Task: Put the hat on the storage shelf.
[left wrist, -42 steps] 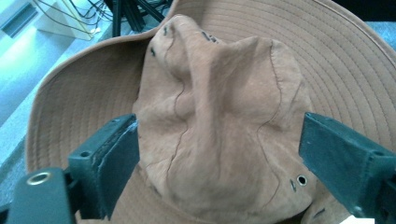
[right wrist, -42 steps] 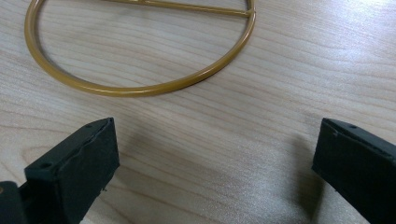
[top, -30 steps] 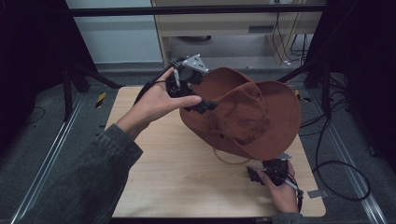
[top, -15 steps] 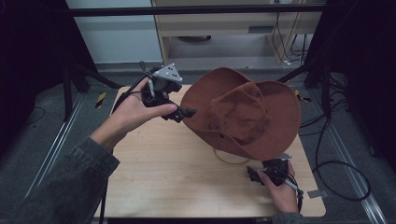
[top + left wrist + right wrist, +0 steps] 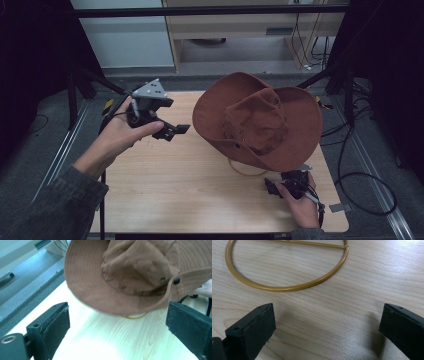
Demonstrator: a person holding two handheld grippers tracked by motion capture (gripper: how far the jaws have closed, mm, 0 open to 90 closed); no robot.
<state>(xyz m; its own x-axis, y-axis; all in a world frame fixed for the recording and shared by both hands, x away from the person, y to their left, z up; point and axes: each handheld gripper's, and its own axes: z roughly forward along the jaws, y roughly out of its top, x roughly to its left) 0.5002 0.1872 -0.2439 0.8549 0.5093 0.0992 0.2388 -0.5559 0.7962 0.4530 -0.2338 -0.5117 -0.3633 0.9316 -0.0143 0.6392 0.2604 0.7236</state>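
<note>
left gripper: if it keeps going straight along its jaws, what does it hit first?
Most likely the brown hat: the left gripper is open, empty, and aimed at its brim, which hangs above the table. Depth is unclear, so it might slip just under the brim.

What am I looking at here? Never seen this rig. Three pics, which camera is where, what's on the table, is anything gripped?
No robot here: a person holds a hand-operated two-jaw gripper in each hand. The high view is a fixed camera above the person's side, looking down on the wooden table. In it, the left gripper is raised at the left and the right gripper sits low near the front edge. The other two pictures come from cameras riding on the grippers, each looking out between its own black jaws.

On the table is a brown wide-brimmed hat, perched on a gold wire stand whose ring base rests on the wood.

Nothing is gripped: both pairs of jaws stand wide apart, empty.
</note>
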